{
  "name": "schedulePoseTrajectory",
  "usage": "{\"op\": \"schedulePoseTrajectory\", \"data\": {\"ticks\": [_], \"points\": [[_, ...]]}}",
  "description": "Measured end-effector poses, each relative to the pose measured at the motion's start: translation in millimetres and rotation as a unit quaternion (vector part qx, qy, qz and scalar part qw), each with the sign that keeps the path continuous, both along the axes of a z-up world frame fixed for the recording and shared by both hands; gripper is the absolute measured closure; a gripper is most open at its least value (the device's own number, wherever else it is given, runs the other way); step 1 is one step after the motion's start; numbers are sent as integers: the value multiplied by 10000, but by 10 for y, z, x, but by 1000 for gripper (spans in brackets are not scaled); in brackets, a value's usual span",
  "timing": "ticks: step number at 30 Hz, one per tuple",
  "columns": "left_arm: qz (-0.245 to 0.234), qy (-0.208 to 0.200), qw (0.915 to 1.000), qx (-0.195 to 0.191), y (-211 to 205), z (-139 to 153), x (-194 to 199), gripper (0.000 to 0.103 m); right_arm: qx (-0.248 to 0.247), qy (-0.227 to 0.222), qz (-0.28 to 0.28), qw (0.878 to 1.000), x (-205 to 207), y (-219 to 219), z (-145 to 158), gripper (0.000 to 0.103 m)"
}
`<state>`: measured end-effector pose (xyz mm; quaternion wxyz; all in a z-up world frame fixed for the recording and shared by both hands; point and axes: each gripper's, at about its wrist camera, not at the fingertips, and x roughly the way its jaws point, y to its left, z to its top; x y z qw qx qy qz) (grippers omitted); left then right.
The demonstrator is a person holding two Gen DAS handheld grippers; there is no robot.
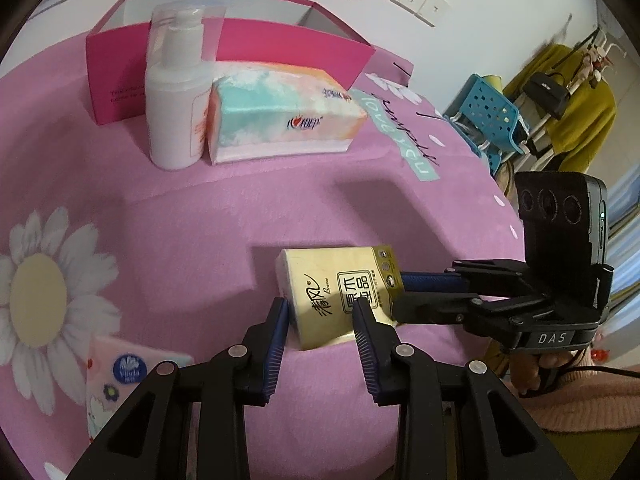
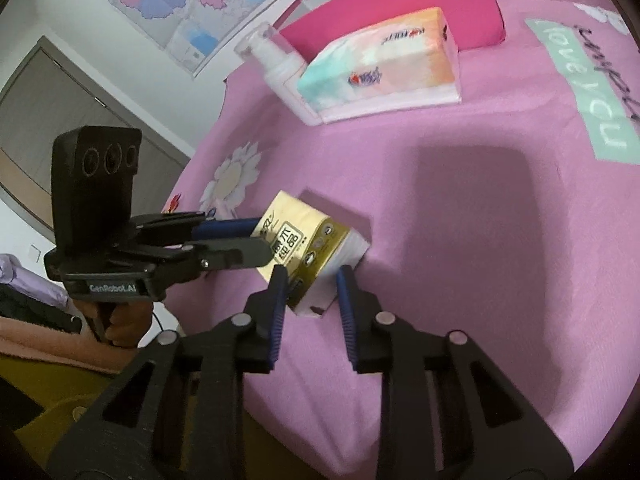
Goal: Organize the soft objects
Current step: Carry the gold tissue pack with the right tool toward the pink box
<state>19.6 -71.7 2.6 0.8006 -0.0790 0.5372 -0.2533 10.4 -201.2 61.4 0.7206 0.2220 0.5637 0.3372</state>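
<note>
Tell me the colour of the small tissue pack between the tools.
Golden yellow tissue pack with dark lettering, clearest in the left wrist view.

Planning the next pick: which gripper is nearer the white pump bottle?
Left. The left gripper grips the yellow tissue pack on the side facing the white pump bottle; the right gripper holds its far end.

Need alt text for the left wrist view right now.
Both grippers clamp one yellow tissue pack on a pink floral cloth: left gripper from below, right gripper from the right. Behind stand a white pump bottle, pastel tissue pack and pink box.
</note>
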Motion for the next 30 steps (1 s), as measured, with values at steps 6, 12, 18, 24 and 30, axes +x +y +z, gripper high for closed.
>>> {"op": "schedulePoseTrajectory", "data": {"ticks": [6, 12, 18, 24, 30], "points": [[66, -202, 9997, -80, 12, 133, 76, 70, -86, -300, -60, 9995, 131, -18, 136, 74], [97, -464, 9988, -81, -17, 290, 219, 70, -106, -593, -177, 9980, 253, -75, 253, 74], [81, -688, 9976, 44, -82, 410, 322, 70, -143, -787, -271, 9964, 357, -118, 322, 74], [81, -818, 9966, 64, -117, 484, 381, 70, -146, -870, -323, 9956, 438, -146, 346, 74], [89, -867, 9961, 98, -149, 509, 426, 70, -142, -919, -344, 9951, 485, -178, 356, 74]]}}
